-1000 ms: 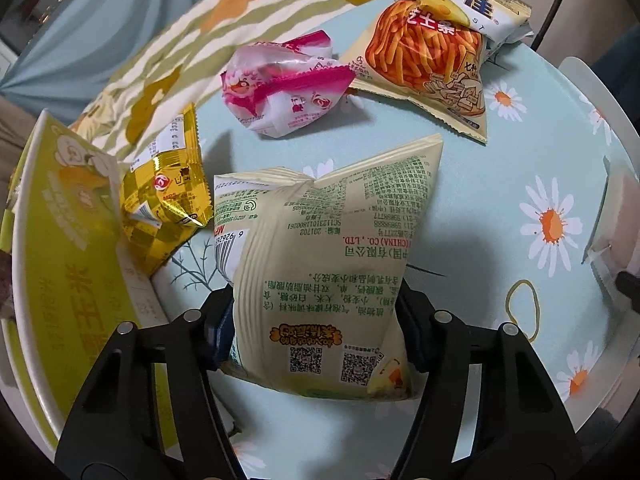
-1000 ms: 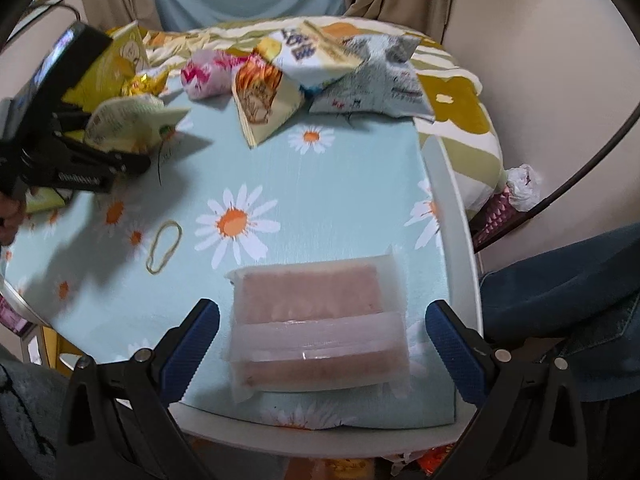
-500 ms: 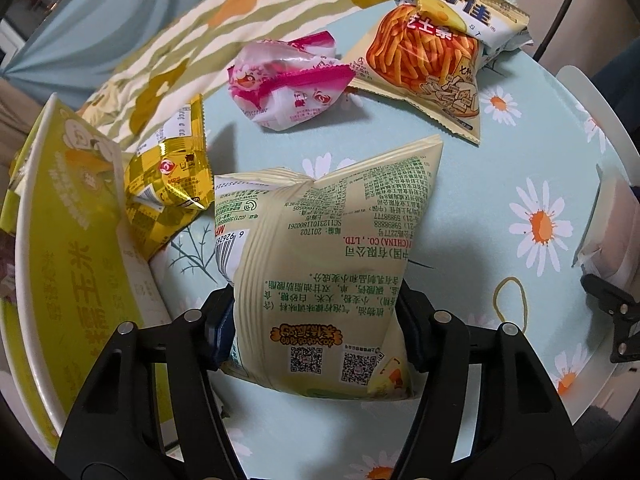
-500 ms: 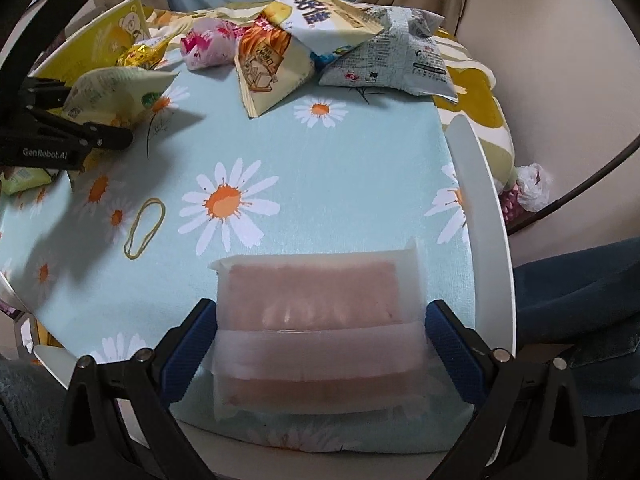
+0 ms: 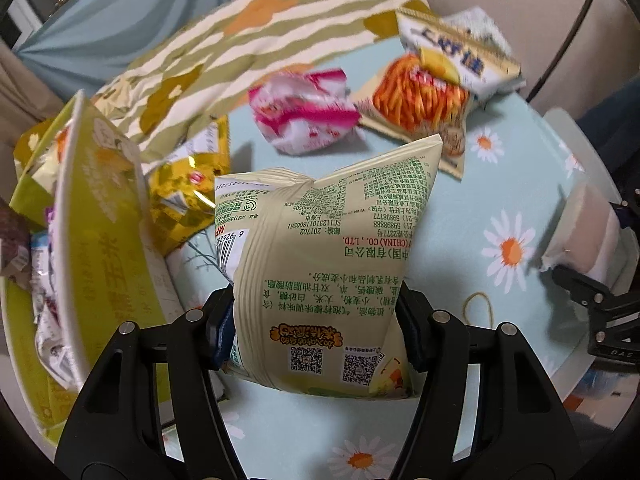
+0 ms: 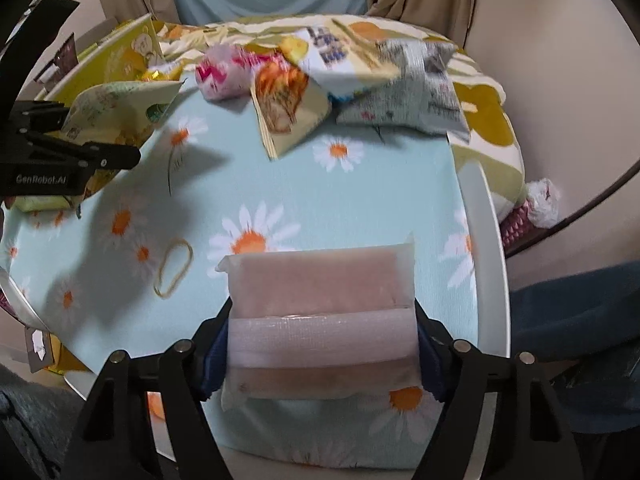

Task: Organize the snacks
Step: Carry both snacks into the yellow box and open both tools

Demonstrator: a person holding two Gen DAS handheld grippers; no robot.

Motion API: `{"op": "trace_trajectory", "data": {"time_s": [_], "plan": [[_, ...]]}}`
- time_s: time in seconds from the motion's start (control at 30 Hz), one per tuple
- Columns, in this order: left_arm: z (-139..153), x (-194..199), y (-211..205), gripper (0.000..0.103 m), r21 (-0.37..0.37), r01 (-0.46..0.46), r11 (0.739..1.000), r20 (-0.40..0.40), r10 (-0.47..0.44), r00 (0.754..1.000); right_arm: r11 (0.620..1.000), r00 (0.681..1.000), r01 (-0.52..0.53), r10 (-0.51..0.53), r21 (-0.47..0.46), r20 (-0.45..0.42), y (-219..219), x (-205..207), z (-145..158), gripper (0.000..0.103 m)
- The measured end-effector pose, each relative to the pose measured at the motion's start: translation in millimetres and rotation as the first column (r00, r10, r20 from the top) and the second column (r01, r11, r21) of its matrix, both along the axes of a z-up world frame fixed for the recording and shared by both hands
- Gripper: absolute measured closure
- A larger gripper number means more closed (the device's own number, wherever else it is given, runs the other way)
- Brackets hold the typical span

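Observation:
My left gripper (image 5: 318,330) is shut on a pale yellow snack bag (image 5: 324,264) with green print, held above the daisy tablecloth, next to a yellow-green box (image 5: 100,248) with packets inside at the left. My right gripper (image 6: 320,344) is shut on a frosted packet of pinkish wafers (image 6: 320,312), lifted off the table's near right part. That packet and gripper show at the right edge of the left wrist view (image 5: 588,240). The left gripper with its bag shows at the left of the right wrist view (image 6: 100,120).
A pink-white wrapper (image 5: 304,116), an orange noodle-snack bag (image 5: 420,100), a gold packet (image 5: 184,196) and a grey printed bag (image 6: 404,92) lie at the table's far side. A rubber band (image 6: 174,266) lies on the cloth. A patterned cushion (image 5: 256,40) lies beyond.
The right gripper closed on the wafer packet and lifted it. The left gripper moved the yellow bag toward the box, so more of the box's inside shows.

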State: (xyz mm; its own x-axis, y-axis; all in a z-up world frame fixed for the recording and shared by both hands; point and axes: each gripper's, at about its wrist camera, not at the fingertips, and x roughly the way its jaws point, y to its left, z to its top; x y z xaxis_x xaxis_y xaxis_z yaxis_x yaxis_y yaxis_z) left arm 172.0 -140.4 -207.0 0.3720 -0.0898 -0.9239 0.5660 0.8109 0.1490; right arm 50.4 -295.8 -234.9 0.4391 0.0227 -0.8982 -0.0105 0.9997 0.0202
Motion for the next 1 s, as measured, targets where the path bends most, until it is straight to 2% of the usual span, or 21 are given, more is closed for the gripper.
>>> {"op": "trace_trajectory", "data": {"time_s": [0.23, 0.43, 0.6, 0.67, 0.77, 1.0], "plan": [[56, -4, 17, 0.041, -0.100, -0.070, 0.993, 0.065, 0.077, 0.995, 0.999, 0.995, -0.032, 0.030, 0.018, 0.090, 9, 20, 44, 0.032], [115, -6, 57, 0.041, -0.202, -0.165, 0.965, 0.140, 0.195, 0.971, 0.993, 0.977, -0.102, 0.089, 0.057, 0.192, 32, 48, 97, 0.032], [143, -4, 109, 0.041, -0.227, -0.281, 0.932, 0.195, 0.327, 0.925, 0.978, 0.949, -0.199, 0.174, 0.070, 0.264, 69, 71, 135, 0.032], [148, -1, 136, 0.041, -0.226, -0.338, 0.913, 0.206, 0.384, 0.900, 0.964, 0.937, -0.242, 0.202, 0.113, 0.285, 88, 85, 149, 0.032], [146, 5, 172, 0.041, -0.212, -0.412, 0.886, 0.216, 0.454, 0.865, 0.944, 0.923, -0.291, 0.234, 0.154, 0.306, 115, 98, 160, 0.032], [129, 11, 246, 0.041, -0.158, -0.555, 0.817, 0.231, 0.577, 0.784, 0.894, 0.884, -0.414, 0.351, 0.170, 0.308, 201, 126, 171, 0.032]]}}
